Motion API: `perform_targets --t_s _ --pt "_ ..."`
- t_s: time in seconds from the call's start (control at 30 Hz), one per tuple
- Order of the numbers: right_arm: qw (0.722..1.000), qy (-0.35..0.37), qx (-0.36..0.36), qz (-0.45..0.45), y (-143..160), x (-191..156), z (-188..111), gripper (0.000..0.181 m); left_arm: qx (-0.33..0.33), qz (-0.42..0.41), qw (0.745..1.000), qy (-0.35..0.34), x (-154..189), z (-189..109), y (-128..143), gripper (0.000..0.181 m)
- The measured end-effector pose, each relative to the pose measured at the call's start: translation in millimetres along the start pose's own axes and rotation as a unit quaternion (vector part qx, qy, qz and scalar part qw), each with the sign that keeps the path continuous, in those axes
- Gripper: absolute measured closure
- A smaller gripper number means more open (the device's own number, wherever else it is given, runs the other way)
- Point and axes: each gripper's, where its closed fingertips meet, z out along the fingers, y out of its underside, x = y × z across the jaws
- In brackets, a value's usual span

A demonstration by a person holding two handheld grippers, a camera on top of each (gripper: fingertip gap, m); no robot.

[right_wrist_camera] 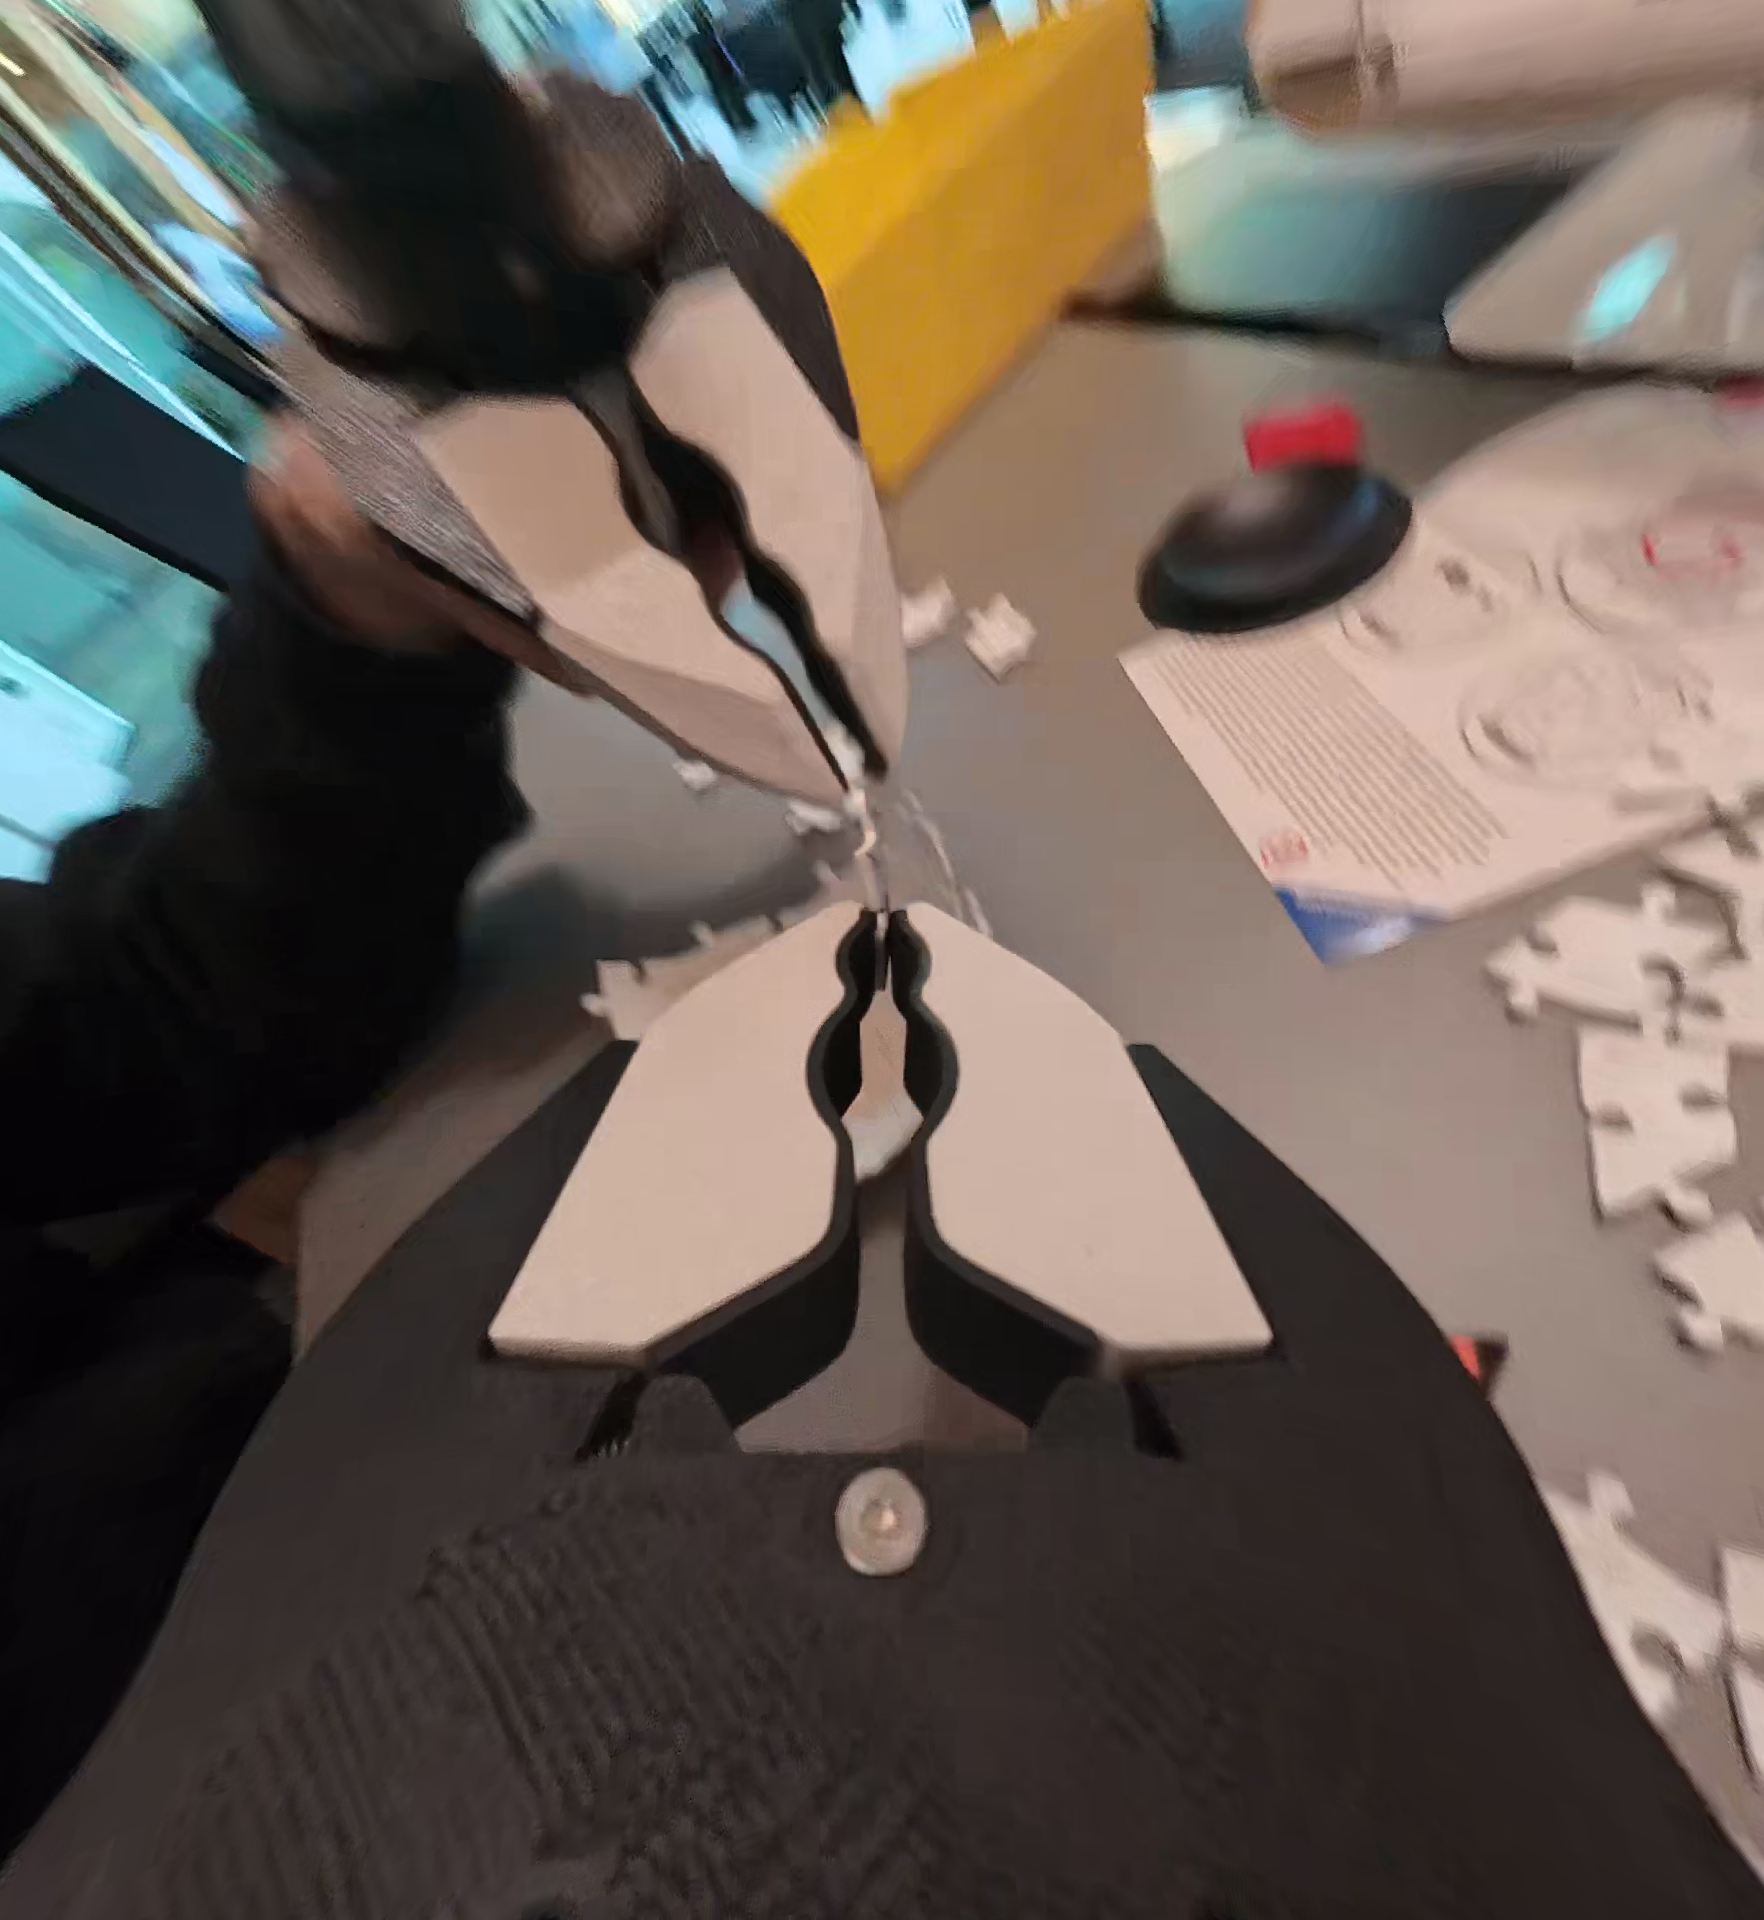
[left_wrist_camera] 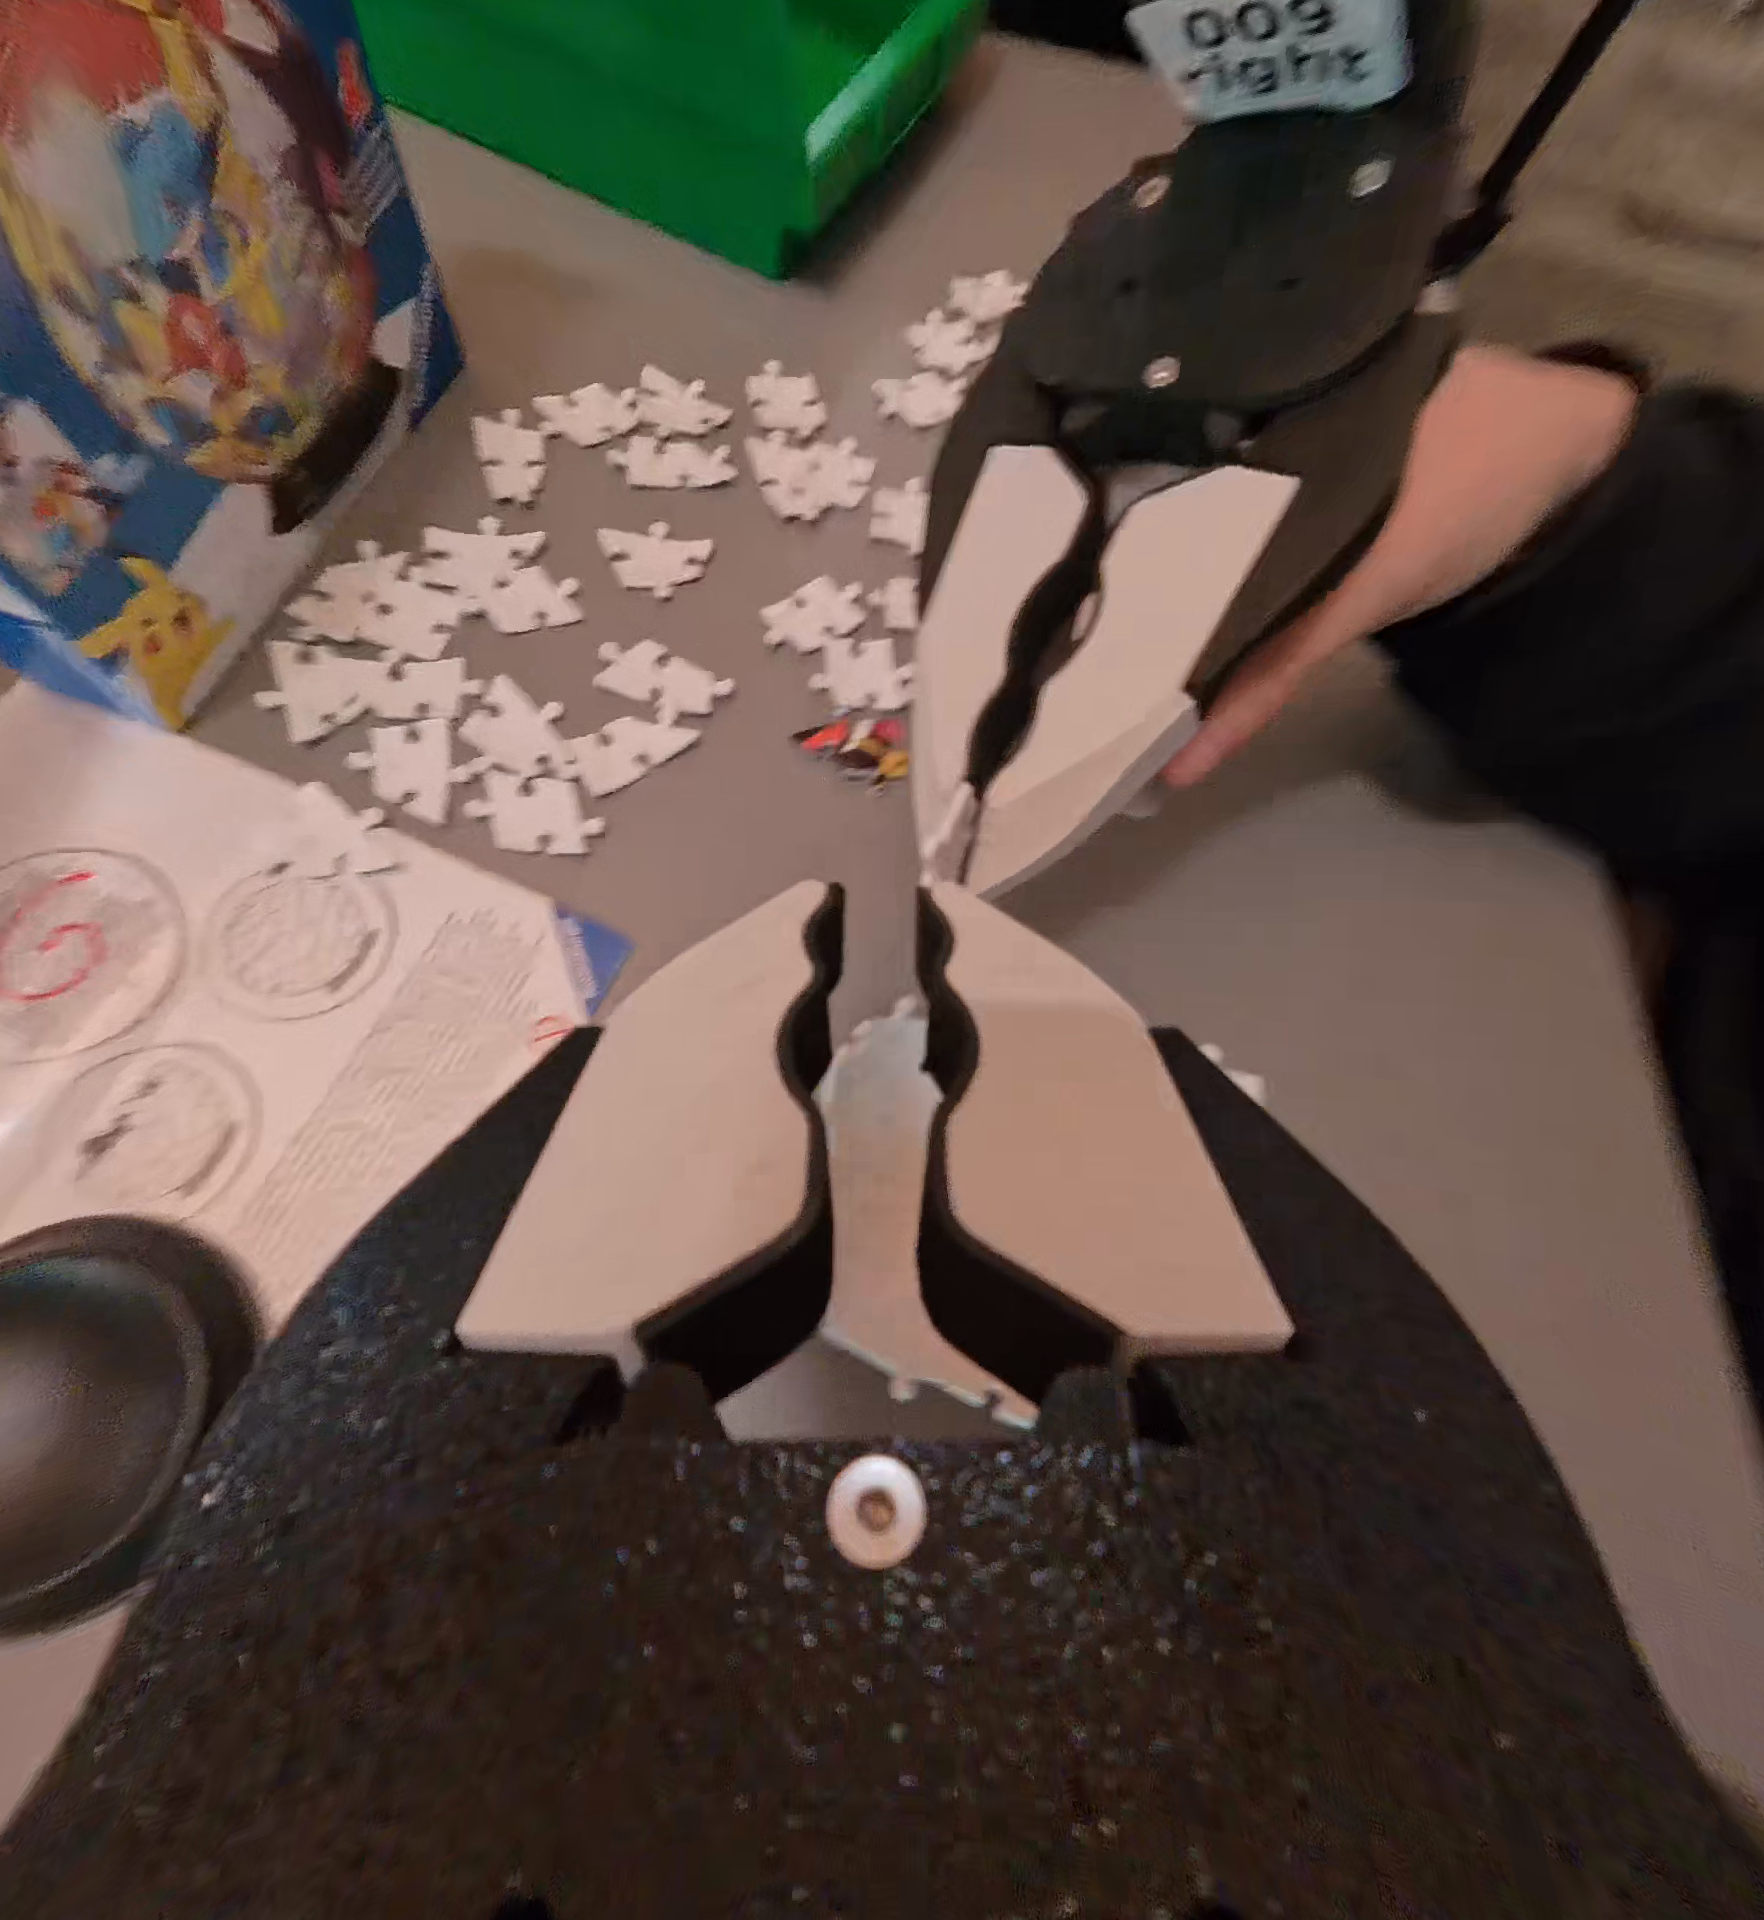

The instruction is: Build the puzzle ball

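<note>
The right gripper (right_wrist_camera: 880, 925) is clenched almost tip to tip on a thin white piece (right_wrist_camera: 873, 868). The piece is seen edge-on, so its outline is lost. It sticks straight out past the fingertips with its long axis in line with the fingers, pointing at the other tool.

The left gripper (left_wrist_camera: 880, 904) comes in from the opposite side, nose to nose with the right one and just beside the far end of the piece. It is clearly the nearer partner for whatever joins next. A narrow gap shows between its fingers, and a second white section (left_wrist_camera: 873, 1195) shows through that gap and past the right finger. I cannot tell whether the section is pinched or only lies beneath (blur hides the contact).

My guess is that the move is to mate the held piece to that section, so it turns on keeping the piece's edge lined up along the shared axis of the two tools.

Further out, loose pieces (left_wrist_camera: 545, 623) lie face down on the grey table (left_wrist_camera: 1273, 1039), well apart from both tips, with a printed sheet (left_wrist_camera: 338, 1039) to the left.
</note>
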Motion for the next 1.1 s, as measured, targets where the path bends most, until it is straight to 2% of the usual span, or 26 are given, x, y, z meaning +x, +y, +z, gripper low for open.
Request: perform_targets --t_s 0.07,0.17,0.27,0.37,0.53,0.67,0.9,1.1 --pt "0.999 0.033 -0.036 0.005 16.7 7.0 4.2 0.179 -0.005 0.029 0.999 -0.033 -11.0 -2.8 4.6 0.163" --pt "0.996 0.059 -0.064 0.012 27.3 12.2 6.4 0.179 -0.009 0.010 0.999 -0.038 -18.6 -10.7 12.2 0.153" --pt "0.994 0.045 -0.100 0.026 34.9 10.4 13.0 0.179 -0.025 -0.016 0.999 -0.031 -24.6 -16.3 26.5 0.151" --pt "0.989 0.052 -0.132 0.037 41.2 15.3 17.7 0.179 -0.062 -0.037 0.997 0.004 -20.4 -15.3 47.8 0.143" --pt "0.985 0.050 -0.152 0.057 44.7 19.5 21.6 0.179 -0.105 -0.027 0.994 0.005 -26.6 -6.2 71.2 0.129" --pt "0.983 0.052 -0.165 0.064 48.4 21.5 23.7 0.179 -0.114 -0.026 0.993 0.035 -22.5 2.5 82.3 0.130" --pt "0.982 0.060 -0.160 0.078 49.2 24.8 25.5 0.179 -0.119 -0.085 0.985 0.088 -14.5 15.6 89.2 0.132" --pt "0.983 0.060 -0.148 0.090 48.4 28.8 27.6 0.179 -0.130 -0.063 0.984 0.100 -10.5 25.2 92.0 0.142"
